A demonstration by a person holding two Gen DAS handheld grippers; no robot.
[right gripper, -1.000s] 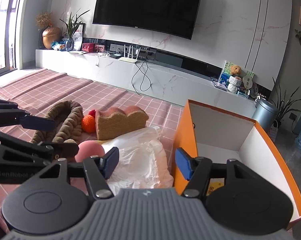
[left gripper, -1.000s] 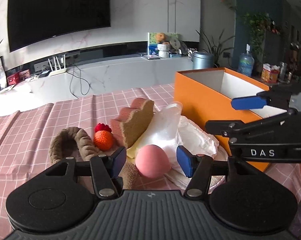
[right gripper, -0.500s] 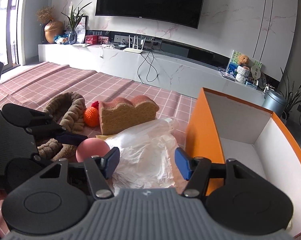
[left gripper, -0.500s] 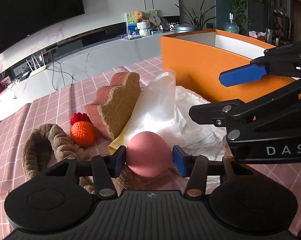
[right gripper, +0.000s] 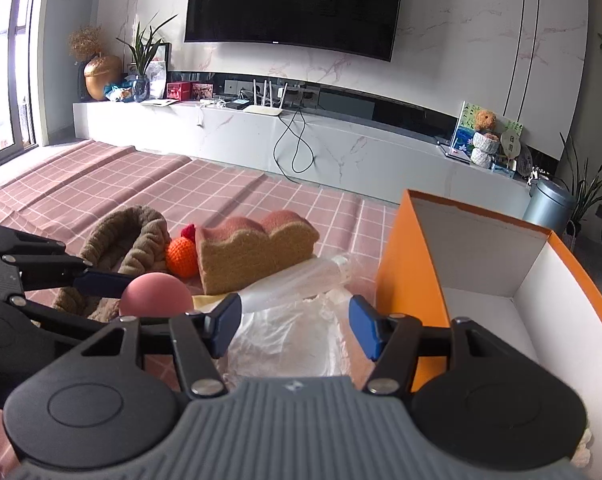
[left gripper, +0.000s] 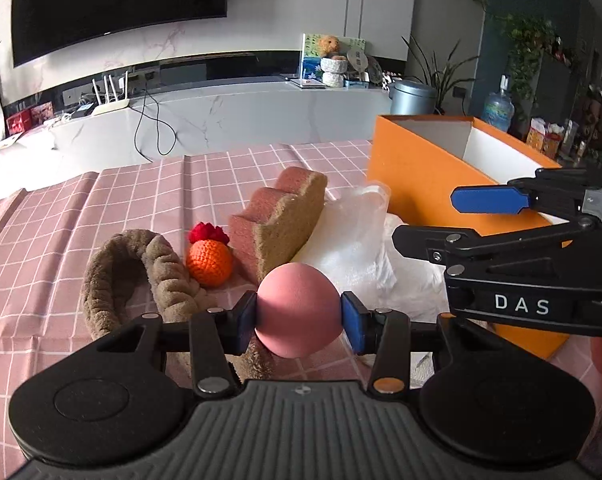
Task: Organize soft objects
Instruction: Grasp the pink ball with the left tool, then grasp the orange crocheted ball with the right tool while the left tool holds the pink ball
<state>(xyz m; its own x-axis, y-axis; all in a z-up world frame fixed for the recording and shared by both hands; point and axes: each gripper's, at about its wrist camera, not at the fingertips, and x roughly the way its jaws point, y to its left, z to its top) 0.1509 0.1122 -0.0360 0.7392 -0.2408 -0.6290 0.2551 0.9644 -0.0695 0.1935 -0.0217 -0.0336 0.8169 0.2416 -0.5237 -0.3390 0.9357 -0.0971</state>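
Note:
My left gripper (left gripper: 299,312) is shut on a pink ball (left gripper: 298,310) and holds it a little above the cloth; the ball also shows in the right wrist view (right gripper: 157,294). Behind it lie an orange knitted ball (left gripper: 209,263), a brown plush ring (left gripper: 141,272), a toast-shaped sponge (left gripper: 285,220) and a clear plastic bag (left gripper: 353,248). The orange box (left gripper: 421,176) stands open at the right. My right gripper (right gripper: 295,328) is open and empty above the plastic bag (right gripper: 293,328), next to the box (right gripper: 417,264).
A pink checked cloth (left gripper: 101,216) covers the surface. A white TV bench (right gripper: 341,148) with cables and ornaments runs along the far wall. A grey bin (right gripper: 549,208) stands beyond the box.
My left gripper closed on the pink ball and lifted it slightly. My right gripper stayed open and shifted a little over the plastic bag.

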